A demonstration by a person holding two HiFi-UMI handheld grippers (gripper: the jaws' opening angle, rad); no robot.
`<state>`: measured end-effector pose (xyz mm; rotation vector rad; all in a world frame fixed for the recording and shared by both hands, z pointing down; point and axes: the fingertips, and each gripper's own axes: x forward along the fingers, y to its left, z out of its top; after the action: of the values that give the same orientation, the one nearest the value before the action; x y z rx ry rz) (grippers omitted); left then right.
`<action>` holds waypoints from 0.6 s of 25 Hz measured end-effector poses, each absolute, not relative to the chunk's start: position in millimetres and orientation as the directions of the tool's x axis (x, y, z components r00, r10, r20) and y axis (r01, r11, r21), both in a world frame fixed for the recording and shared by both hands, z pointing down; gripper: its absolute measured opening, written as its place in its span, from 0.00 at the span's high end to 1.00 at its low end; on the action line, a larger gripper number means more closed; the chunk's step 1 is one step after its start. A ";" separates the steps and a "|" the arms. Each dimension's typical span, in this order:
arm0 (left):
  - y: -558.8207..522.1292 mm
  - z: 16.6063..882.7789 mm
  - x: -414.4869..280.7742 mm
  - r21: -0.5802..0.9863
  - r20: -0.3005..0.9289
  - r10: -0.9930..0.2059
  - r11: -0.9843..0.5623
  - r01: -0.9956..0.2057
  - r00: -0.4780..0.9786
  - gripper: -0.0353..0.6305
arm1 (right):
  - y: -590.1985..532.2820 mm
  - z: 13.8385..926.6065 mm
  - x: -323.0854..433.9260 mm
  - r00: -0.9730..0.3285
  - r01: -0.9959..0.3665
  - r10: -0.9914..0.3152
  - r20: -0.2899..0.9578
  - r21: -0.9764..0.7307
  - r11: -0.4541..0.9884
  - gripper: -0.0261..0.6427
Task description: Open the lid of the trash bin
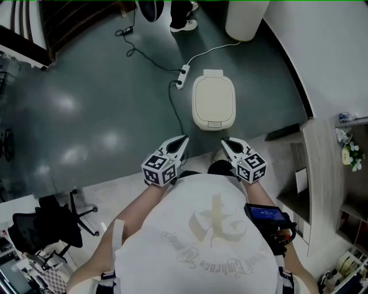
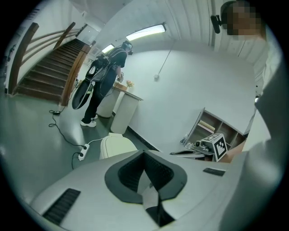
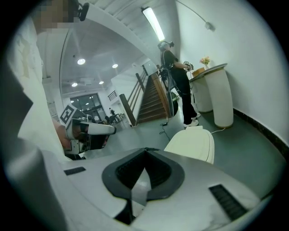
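Observation:
The cream trash bin (image 1: 214, 101) stands on the dark floor ahead of me with its lid down. It also shows low in the left gripper view as the trash bin (image 2: 115, 146) and in the right gripper view as the trash bin (image 3: 193, 144). My left gripper (image 1: 182, 140) and right gripper (image 1: 225, 142) are held side by side near my chest, short of the bin and not touching it. Both point toward the bin. Each one's jaws meet at a point, shut on nothing.
A power strip (image 1: 183, 76) with cables lies on the floor left of the bin. A white pedestal (image 1: 245, 17) stands beyond it, with a person's shoes (image 1: 183, 24) nearby. A black office chair (image 1: 40, 227) is at lower left, wooden shelving (image 1: 322, 178) at right, stairs (image 2: 47, 70) far left.

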<state>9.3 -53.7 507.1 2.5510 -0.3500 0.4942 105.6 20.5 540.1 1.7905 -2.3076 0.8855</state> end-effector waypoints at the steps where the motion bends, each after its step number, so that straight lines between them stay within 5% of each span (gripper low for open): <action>1: -54.7 507.5 14.8 0.436 0.410 -0.157 -0.831 -0.344 0.898 0.93 | 17.2 541.9 110.9 -0.321 -0.910 -0.853 0.412 -0.382 0.158 0.95; 15: -73.9 521.0 52.8 0.426 0.450 -0.299 -0.756 -0.496 0.842 0.93 | -23.6 574.2 156.2 -0.467 -0.882 -0.728 0.502 -0.325 0.342 0.95</action>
<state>52.8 -73.9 521.0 2.4730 -0.5813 0.4848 156.2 -23.6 574.2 1.4429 -2.3398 0.8239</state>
